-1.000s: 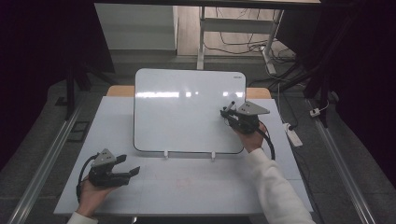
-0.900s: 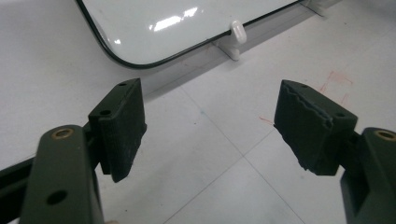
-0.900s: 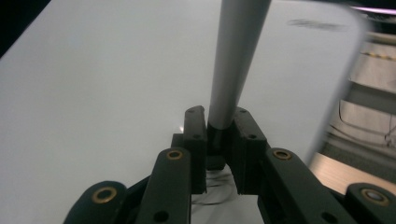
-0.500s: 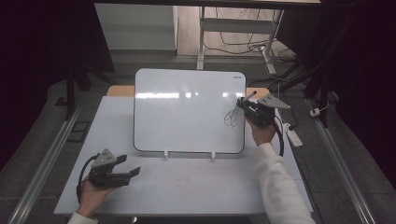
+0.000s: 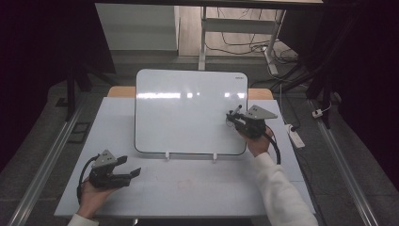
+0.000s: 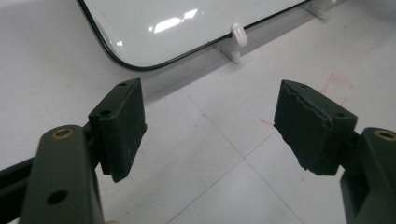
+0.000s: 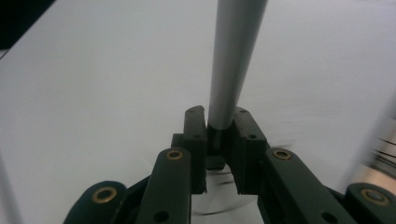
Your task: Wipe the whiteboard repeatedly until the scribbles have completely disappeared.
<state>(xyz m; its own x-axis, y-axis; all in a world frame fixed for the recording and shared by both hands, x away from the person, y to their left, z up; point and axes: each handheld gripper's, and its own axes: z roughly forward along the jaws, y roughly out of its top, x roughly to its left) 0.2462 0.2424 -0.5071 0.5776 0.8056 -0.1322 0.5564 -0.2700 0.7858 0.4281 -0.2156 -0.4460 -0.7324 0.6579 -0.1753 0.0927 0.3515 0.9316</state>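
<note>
The pen [image 7: 233,60] sits clamped between the right gripper [image 7: 219,135]'s fingers [image 7: 195,140], its lower end sunk into the narrow gap between the pads. In the right gripper view its grey barrel runs straight out from the fingers, long axis in line with them, toward the whiteboard [image 7: 93,93]. In the high view the pen [image 5: 236,110] is a short dark stub pointing up and left from the right gripper [image 5: 234,117], over the right part of the whiteboard [image 5: 188,113]; whether the tip touches the surface cannot be told. Dark scribbled lines lie on the whiteboard just beside the gripper.

The left gripper [image 5: 131,167] rests low on the counter [image 5: 197,183], well apart from the pen, near the front left. Its fingers [image 6: 119,126] stand wide apart with nothing between them, pointing toward the whiteboard's lower corner [image 6: 126,60].
</note>
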